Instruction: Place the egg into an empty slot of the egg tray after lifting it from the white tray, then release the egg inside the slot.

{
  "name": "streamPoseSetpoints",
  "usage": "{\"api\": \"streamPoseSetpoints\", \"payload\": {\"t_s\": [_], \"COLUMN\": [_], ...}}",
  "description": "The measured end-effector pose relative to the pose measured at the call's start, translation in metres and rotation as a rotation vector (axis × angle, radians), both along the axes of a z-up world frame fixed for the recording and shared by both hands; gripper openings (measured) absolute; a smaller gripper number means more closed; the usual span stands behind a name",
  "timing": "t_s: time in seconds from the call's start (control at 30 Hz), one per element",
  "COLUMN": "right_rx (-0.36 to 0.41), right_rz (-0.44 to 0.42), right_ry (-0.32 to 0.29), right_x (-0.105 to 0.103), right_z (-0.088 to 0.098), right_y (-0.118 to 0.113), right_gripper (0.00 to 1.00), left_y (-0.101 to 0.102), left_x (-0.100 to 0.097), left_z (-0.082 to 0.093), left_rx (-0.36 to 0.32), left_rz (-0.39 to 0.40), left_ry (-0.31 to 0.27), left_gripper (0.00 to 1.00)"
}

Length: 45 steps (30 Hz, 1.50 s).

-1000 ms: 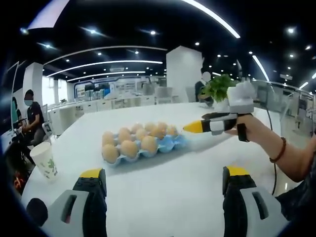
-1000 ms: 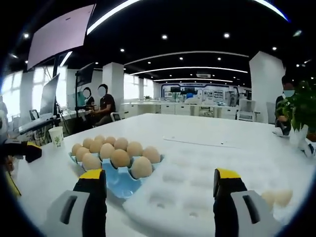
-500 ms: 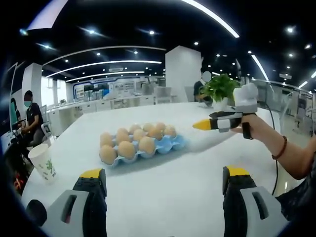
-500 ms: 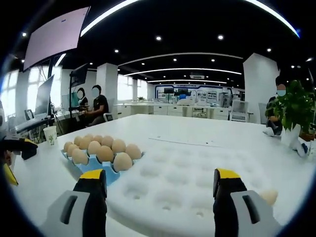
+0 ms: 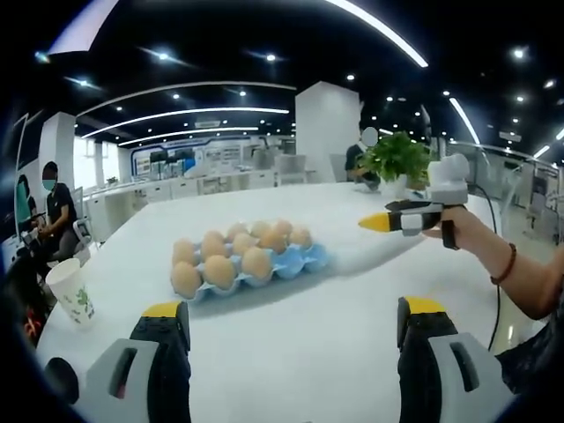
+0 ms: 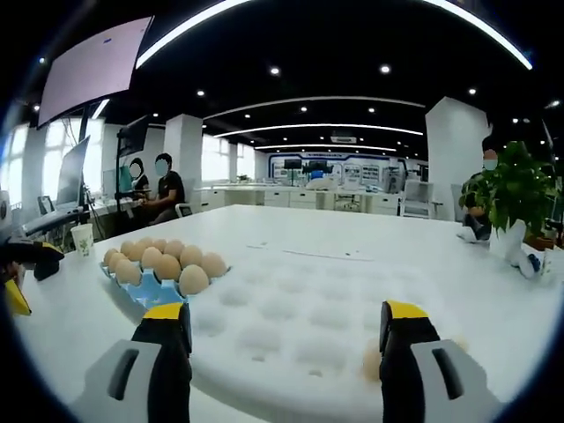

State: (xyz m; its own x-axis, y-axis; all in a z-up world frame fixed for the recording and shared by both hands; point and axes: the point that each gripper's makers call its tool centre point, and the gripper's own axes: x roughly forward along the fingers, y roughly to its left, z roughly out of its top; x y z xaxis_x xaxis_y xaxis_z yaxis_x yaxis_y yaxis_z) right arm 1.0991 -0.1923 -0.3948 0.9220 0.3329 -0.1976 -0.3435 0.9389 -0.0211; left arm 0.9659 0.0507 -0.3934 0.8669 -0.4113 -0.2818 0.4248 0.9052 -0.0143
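— Starting from the right hand-held gripper (image 6: 285,348): its two yellow-tipped jaws stand wide apart at the bottom of the right gripper view, with nothing between them. Where does the egg lie from there?

— Low and right. A pale egg (image 6: 372,361) sits in a dimple of the white tray (image 6: 291,308), tucked just inside the right jaw and partly hidden by it. I cannot make out its long axis, too little of it is visible.

— And the target?

— The blue egg tray (image 6: 152,286) is at the left of that frame, touching or just beside the white tray's left edge, mostly filled with brown eggs. In the left gripper view the same egg tray (image 5: 300,260) shows bare blue cups at its right end, so I judge the free slots are there.

— Which hand is nearer the egg?

— The right one, by a good way. The left hand-held gripper (image 5: 291,352) is also spread open and holding nothing, low over the white desk (image 5: 291,326), with the egg tray ahead of it. The right hand-held gripper appears in that frame at the upper right, hovering beyond the tray's right end.

— Any writing to read?

— None that's legible. A paper cup (image 5: 69,291) at the lower left carries a green pattern, but no words I can read. A potted plant (image 6: 511,198) stands at the far right.
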Motion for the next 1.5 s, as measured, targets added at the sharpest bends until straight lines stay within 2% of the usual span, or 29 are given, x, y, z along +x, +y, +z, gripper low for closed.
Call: {"api": "streamPoseSetpoints", "payload": {"t_s": [0.2, 0.5, 0.7, 0.93, 1.3, 1.43, 1.5], "right_rx": [-0.003, 0.032, 0.062, 0.083, 0.04, 0.011, -0.001], "right_rz": [-0.02, -0.047, -0.068, -0.109, -0.159, -0.177, -0.195], "right_ry": [0.009, 0.011, 0.013, 0.005, 0.002, 0.028, 0.012], "right_x": [0.001, 0.001, 0.001, 0.003, 0.002, 0.002, 0.002], "right_z": [-0.005, -0.01, -0.011, -0.011, -0.021, -0.033, -0.033], "right_y": [-0.018, -0.04, -0.051, -0.061, -0.069, -0.068, -0.07], "right_gripper": [0.91, 0.9, 0.84, 0.7, 0.5, 0.45, 0.42], "left_y": [-0.004, -0.007, -0.011, -0.011, -0.014, -0.014, -0.014], "left_x": [0.002, 0.003, 0.003, 0.002, 0.002, 0.002, 0.002], "left_z": [-0.001, 0.0, -0.005, -0.005, -0.006, -0.005, -0.004], "left_rx": [0.003, 0.004, 0.035, 0.039, 0.055, 0.044, 0.044], "left_rz": [-0.002, -0.004, -0.02, -0.019, -0.027, -0.025, -0.026], "left_ry": [0.003, 0.003, 0.023, 0.027, 0.037, 0.034, 0.031], "left_gripper": [1.0, 1.0, 1.0, 1.0, 1.0, 1.0, 1.0]}}
